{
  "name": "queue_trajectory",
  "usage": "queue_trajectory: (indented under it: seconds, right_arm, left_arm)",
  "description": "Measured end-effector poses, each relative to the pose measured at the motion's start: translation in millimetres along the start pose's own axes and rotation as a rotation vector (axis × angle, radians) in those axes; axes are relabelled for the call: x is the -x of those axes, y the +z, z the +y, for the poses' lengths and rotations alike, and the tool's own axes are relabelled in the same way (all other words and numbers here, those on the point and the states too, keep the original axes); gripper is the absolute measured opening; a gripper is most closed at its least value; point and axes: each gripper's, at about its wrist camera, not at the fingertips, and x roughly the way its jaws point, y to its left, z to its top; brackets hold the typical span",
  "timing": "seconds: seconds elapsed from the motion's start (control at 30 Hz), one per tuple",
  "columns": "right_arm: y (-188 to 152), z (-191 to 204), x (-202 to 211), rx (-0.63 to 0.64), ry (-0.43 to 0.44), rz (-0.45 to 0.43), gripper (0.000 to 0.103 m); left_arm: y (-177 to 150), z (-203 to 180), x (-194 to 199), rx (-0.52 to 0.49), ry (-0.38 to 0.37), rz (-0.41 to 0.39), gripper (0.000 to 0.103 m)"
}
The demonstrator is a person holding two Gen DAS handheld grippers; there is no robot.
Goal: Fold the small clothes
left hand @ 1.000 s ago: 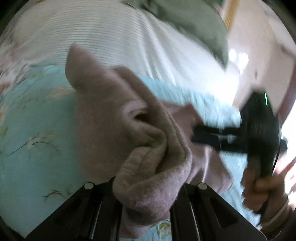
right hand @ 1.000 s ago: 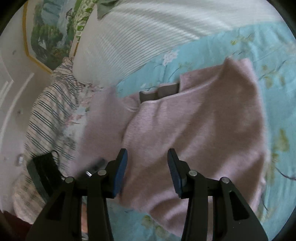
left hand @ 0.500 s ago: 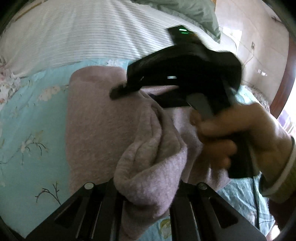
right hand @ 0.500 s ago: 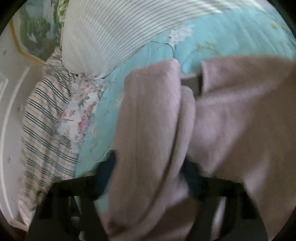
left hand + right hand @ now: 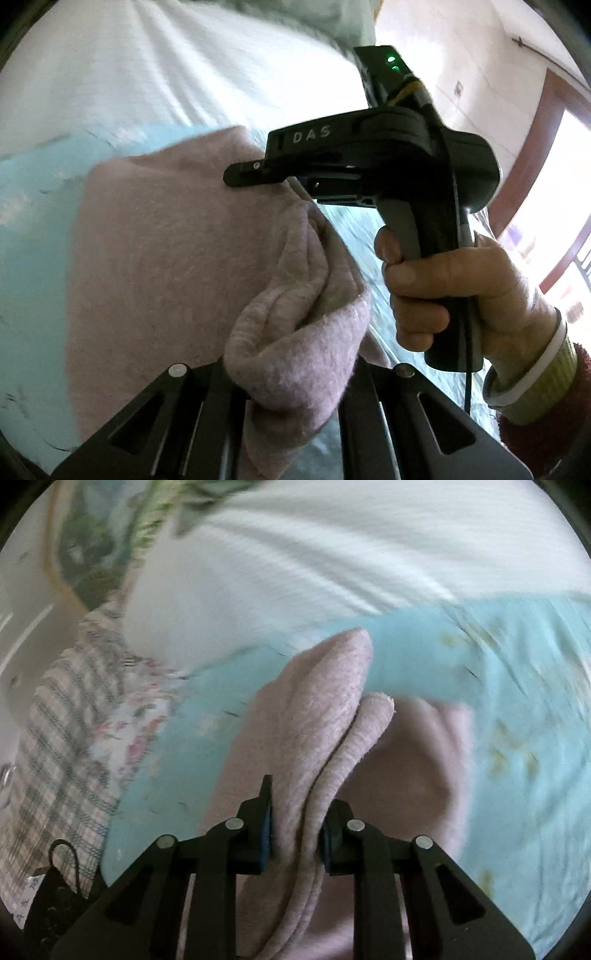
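Observation:
A small pink knit garment (image 5: 177, 251) hangs lifted over the light blue floral bedsheet (image 5: 33, 206). My left gripper (image 5: 291, 376) is shut on a bunched fold of it at the bottom of the left wrist view. My right gripper (image 5: 295, 838) is shut on another doubled edge of the same garment (image 5: 314, 716). The right gripper also shows in the left wrist view (image 5: 266, 173), held in a hand, its fingers pinching the cloth's upper right edge.
A white striped pillow (image 5: 332, 561) lies beyond the garment. A plaid and floral cloth (image 5: 74, 716) lies at the left. A framed green picture (image 5: 96, 546) hangs on the wall. A wall and a reddish door frame (image 5: 532, 147) stand to the right.
My right gripper went from open above the flat garment to shut on its edge. Both grippers have lifted the cloth, and the right one has come close to the left.

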Motion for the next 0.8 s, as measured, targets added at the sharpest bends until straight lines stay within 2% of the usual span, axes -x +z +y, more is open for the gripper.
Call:
queue_trajectory:
  seconds: [0.07, 0.13, 0.3, 0.37, 0.47, 0.53, 0.57, 0.6, 0.63, 0.67, 0.7, 0.8]
  right_arm:
    - [-9.0, -17.4, -4.3, -0.037, -0.015, 0.017, 0.022]
    - [-12.2, -25.2, -1.7, -0.06, 0.011, 0.006, 0.022]
    - [-10.7, -22.4, 10.3, -0.053, 0.03, -0.05, 0.022]
    - [-13.2, -28.1, 0.6, -0.062, 0.002, -0.018, 0.024]
    - [-19.4, -40.0, -4.8, -0.098, 0.002, 0.012, 0.029]
    - [-21.9, -39.1, 2.6, -0.111, 0.006, -0.009, 0.033]
    - [-22.8, -38.1, 8.7, -0.114, 0.003, -0.024, 0.041]
    - [-23.8, -36.2, 15.2, -0.114, -0.001, -0.041, 0.053]
    - [-25.5, -33.8, 23.2, -0.109, -0.002, -0.06, 0.059]
    - [-27.4, -30.9, 31.0, -0.102, -0.004, -0.077, 0.069]
    - [-29.1, -28.5, 36.7, -0.094, -0.007, -0.088, 0.074]
    - [-37.1, -25.2, 48.4, -0.086, -0.022, -0.087, 0.083]
  left_arm:
    - [-3.3, -6.7, -8.0, -0.012, 0.0, 0.017, 0.006]
    - [-2.7, -12.9, -9.2, -0.038, 0.009, 0.014, 0.006]
    - [4.5, -18.1, -12.7, -0.049, -0.001, 0.019, 0.008]
    - [-3.7, -17.0, -16.0, -0.047, 0.008, 0.045, 0.009]
    - [-5.9, -2.9, -20.7, -0.004, -0.007, 0.09, 0.017]
    - [-4.3, 8.8, -16.0, 0.024, -0.037, 0.097, 0.038]
    - [-8.5, 10.9, -8.8, 0.033, -0.052, 0.093, 0.044]
    - [-11.1, 16.5, 0.4, 0.046, -0.063, 0.085, 0.059]
    - [-14.2, 23.3, 11.2, 0.06, -0.072, 0.077, 0.079]
    - [-16.6, 31.6, 19.9, 0.075, -0.083, 0.066, 0.086]
    - [-19.9, 34.0, 29.6, 0.087, -0.092, 0.053, 0.09]
    - [-23.6, 63.1, 49.1, 0.138, -0.103, 0.025, 0.09]
